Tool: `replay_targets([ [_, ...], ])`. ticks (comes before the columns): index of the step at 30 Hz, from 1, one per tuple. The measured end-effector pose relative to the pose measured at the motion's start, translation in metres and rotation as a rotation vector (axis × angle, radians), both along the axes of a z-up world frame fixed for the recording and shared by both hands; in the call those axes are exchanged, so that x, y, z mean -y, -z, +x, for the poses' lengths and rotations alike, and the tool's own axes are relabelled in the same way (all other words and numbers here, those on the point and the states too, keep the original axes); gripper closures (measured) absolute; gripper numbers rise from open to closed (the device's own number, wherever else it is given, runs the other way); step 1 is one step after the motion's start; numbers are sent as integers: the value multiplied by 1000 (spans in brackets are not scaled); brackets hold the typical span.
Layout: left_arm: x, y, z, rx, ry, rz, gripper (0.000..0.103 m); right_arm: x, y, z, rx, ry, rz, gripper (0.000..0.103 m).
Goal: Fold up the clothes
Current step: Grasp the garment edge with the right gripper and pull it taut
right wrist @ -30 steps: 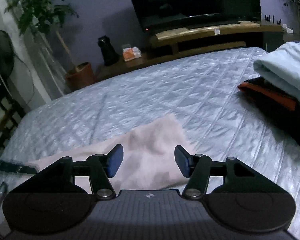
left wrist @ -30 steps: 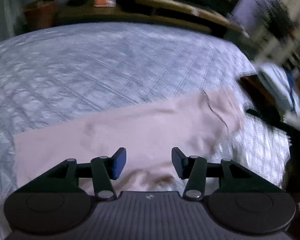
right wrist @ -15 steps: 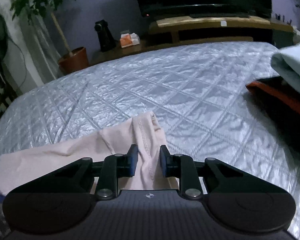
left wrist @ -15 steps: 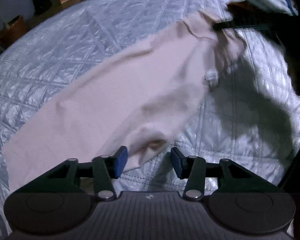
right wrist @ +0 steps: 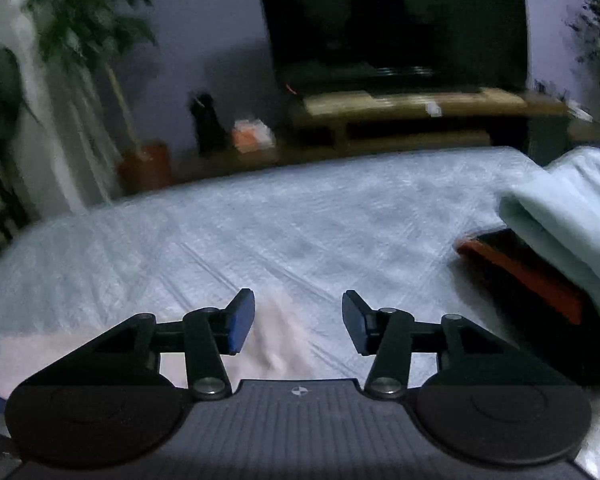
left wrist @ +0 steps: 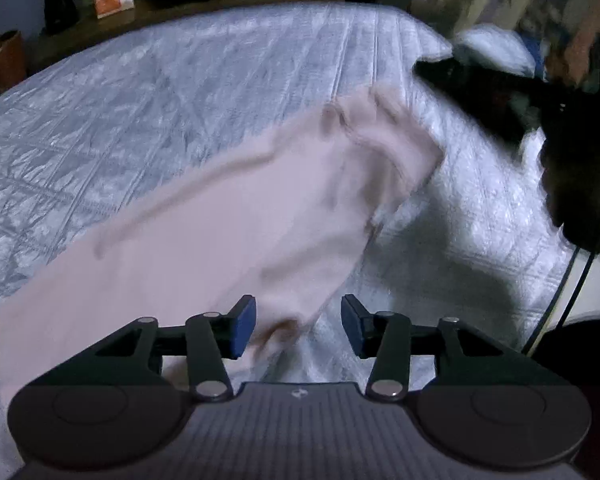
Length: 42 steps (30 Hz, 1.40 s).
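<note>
Both grippers are spread now. Right gripper (right wrist: 298, 322) was pinching the pink garment (left wrist: 204, 236) half a second ago; its jaws have since opened and the cloth tip sits loose between them, lower centre of the right wrist view. Left gripper (left wrist: 298, 326) stays spread, with the garment's near edge between its fingers, not pinched. Garment lies stretched diagonally across the quilted bedspread (left wrist: 140, 92), from lower left up toward centre right in the left wrist view, far end blurred. Folded stack (right wrist: 564, 216) sits at right edge. Likely reading: one lay-out or fold move just finished and released; next grasp not yet started.
</note>
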State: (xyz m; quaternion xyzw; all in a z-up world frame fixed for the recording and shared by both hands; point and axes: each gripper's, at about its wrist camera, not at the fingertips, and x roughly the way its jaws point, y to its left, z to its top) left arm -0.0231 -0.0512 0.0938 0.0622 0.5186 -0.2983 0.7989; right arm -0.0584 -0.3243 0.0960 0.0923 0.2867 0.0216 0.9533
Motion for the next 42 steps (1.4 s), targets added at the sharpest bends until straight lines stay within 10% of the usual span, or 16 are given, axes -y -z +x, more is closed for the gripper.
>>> replay_targets([
  [13,30,38,10,41,-30,285,49,-27,58,28,-213,-92,-133,89],
  [18,28,21,7,70,-13,249,51,-22,30,16,-96,-83,-68,80],
  [31,34,36,-1,100,25,341,49,-31,61,58,-175,-17,-39,86],
  [39,36,38,-2,101,33,339,49,-79,44,60,-131,-139,-90,51],
  [42,35,39,-2,100,34,336,48,-77,61,67,-182,-92,-90,63],
])
